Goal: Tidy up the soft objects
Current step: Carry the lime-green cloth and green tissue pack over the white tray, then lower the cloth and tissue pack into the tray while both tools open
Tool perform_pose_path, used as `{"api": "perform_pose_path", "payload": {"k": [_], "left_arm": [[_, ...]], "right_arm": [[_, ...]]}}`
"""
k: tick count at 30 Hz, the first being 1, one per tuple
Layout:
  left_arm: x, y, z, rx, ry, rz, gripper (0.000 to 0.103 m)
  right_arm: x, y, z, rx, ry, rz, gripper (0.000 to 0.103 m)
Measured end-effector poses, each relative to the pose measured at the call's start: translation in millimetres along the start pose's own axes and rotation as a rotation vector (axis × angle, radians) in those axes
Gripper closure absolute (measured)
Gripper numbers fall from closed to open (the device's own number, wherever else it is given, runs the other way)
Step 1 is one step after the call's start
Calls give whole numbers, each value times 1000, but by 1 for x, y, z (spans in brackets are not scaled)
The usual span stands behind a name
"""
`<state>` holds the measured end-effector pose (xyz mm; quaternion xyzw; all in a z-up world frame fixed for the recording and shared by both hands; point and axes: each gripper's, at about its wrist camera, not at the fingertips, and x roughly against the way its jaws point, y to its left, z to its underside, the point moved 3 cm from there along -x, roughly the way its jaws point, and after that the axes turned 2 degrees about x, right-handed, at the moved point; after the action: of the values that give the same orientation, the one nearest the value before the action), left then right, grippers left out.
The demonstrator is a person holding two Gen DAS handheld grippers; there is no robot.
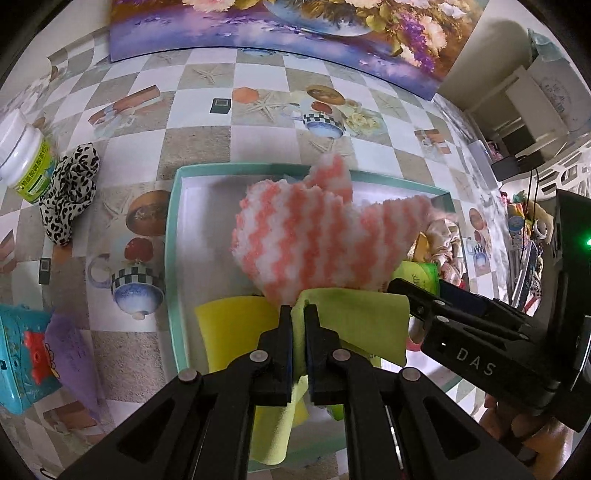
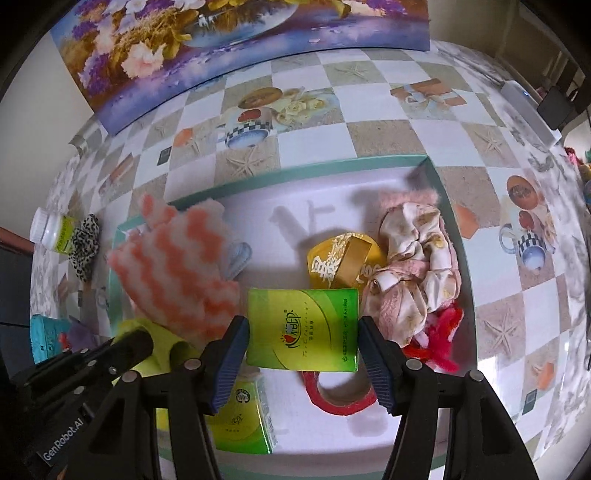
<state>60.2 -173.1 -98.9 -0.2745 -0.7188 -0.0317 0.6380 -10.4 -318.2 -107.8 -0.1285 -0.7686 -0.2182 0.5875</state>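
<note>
My left gripper [image 1: 298, 314] is shut on a yellow-green cloth [image 1: 354, 317] and holds it over the teal-rimmed box [image 1: 171, 236]. A fluffy pink-and-white striped cloth [image 1: 310, 236] rests on the held cloth; it also shows in the right wrist view [image 2: 177, 266]. My right gripper [image 2: 303, 343] is shut on a green tissue pack [image 2: 303, 328], gripped at its two sides above the box floor [image 2: 332, 206]. In the box lie a pink floral fabric bundle [image 2: 413, 266], a gold packet [image 2: 343, 258], a red fuzzy item [image 2: 443, 332], a red tape ring [image 2: 340, 398] and a second green pack [image 2: 240, 417].
A leopard-print scrunchie [image 1: 68, 192] and a white-capped green bottle [image 1: 26, 162] lie left of the box. A teal toy [image 1: 22, 362] and purple cloth [image 1: 77, 362] sit at the near left. A flower painting [image 1: 277, 33] stands at the back. Clutter lies off the table's right edge.
</note>
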Motion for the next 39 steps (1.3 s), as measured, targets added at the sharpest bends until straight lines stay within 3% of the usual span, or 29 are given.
{"api": "perform_pose_path", "payload": {"k": [5, 9, 22, 24, 31, 34, 36, 37, 39], "left_arm": [[7, 1, -2, 17, -7, 3, 92], [21, 0, -6, 21, -42, 5, 58], [54, 18, -17, 83, -147, -27, 49], [53, 22, -18, 95, -151, -40, 39], [53, 34, -20, 111, -181, -127, 24], [54, 40, -21, 119, -194, -155, 16], [55, 43, -21, 127, -203, -171, 14], [55, 45, -22, 132, -206, -177, 14], [56, 51, -22, 148, -211, -183, 14]], "right_arm": [[4, 0, -1, -4, -4, 19, 39], [13, 3, -6, 10, -28, 34, 37], [49, 13, -13, 51, -124, 88, 36], [51, 14, -14, 55, -131, 94, 36], [51, 19, -15, 75, -137, 137, 20], [52, 20, -15, 81, -144, 143, 19], [53, 21, -15, 80, -153, 144, 11], [55, 22, -15, 78, -159, 147, 0], [58, 23, -16, 76, -173, 146, 0]]}}
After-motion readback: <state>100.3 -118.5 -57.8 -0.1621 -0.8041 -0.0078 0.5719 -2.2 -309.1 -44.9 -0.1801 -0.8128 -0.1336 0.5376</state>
